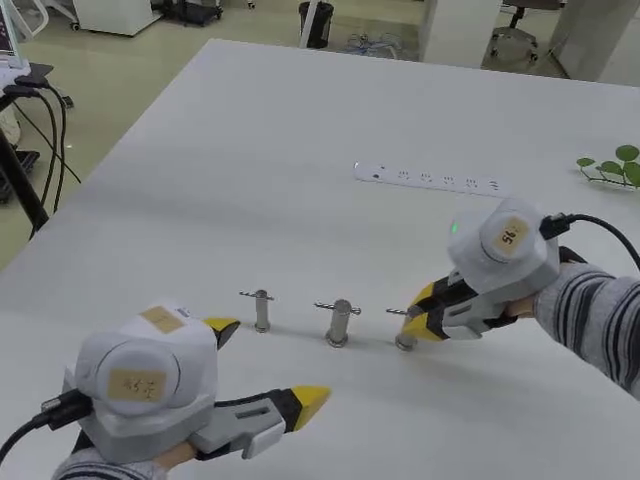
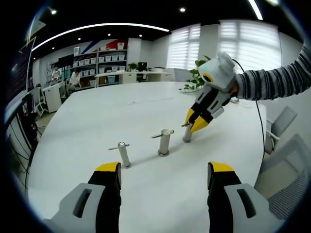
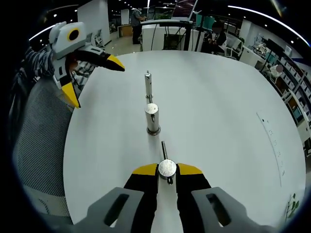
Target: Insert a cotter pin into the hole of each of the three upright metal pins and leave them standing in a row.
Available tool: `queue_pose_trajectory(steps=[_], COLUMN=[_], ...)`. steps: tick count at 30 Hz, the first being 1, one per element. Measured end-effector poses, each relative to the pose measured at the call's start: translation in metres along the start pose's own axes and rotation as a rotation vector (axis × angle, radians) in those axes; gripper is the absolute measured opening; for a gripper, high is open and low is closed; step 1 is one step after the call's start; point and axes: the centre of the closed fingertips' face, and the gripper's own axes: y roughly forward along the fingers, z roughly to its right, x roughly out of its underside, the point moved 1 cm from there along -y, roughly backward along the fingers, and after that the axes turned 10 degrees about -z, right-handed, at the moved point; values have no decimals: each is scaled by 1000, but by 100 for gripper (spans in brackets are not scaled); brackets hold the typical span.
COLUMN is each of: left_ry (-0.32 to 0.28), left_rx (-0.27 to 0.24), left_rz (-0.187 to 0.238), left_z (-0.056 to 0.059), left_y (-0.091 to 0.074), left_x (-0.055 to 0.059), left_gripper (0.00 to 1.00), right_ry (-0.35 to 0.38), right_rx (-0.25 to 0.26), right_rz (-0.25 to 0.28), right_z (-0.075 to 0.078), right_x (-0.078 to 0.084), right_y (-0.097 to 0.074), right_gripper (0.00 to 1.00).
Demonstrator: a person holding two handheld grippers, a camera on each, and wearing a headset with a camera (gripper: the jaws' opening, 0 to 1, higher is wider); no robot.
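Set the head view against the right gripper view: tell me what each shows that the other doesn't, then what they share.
Head view: the right gripper from outside, with its grey housing and cable, and cotter pins poking sideways through the middle pin and the end pin.
Right gripper view: the round cap of the nearest pin between its own jaw tips, and a mesh chair back.
Both: three upright pins in a row on the white table, and the left gripper, open.

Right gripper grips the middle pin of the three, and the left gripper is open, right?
No: the right gripper grips the end pin, not the middle pin, which stands free, as the right gripper view shows. The left gripper is open.
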Motion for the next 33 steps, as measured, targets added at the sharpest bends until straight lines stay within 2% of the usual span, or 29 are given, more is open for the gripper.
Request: queue_pose_trajectory(steps=[9, 16, 19, 23, 29, 33], left_ry=[3, -3, -4, 0, 6, 1], left_rx=[-34, -47, -47, -46, -50, -53], left_rz=[-11, -14, -15, -16, -17, -21], left_z=[-9, -13, -13, -14, -17, -21], left_y=[-8, -12, -12, -12, -14, -16], left_x=[5, 8, 8, 8, 5, 3], left_gripper=[74, 74, 75, 75, 76, 77], right_ry=[23, 3, -25, -11, -2, 51], right_rx=[-45, -68, -55, -22, 4, 36], right_rz=[10, 14, 18, 27, 42, 94], right_z=[0, -1, -1, 5, 2, -3], right_x=[0, 0, -1, -2, -1, -4], right_y=[-1, -1, -1, -4, -14, -26], right_gripper=[9, 9, 10, 21, 27, 32])
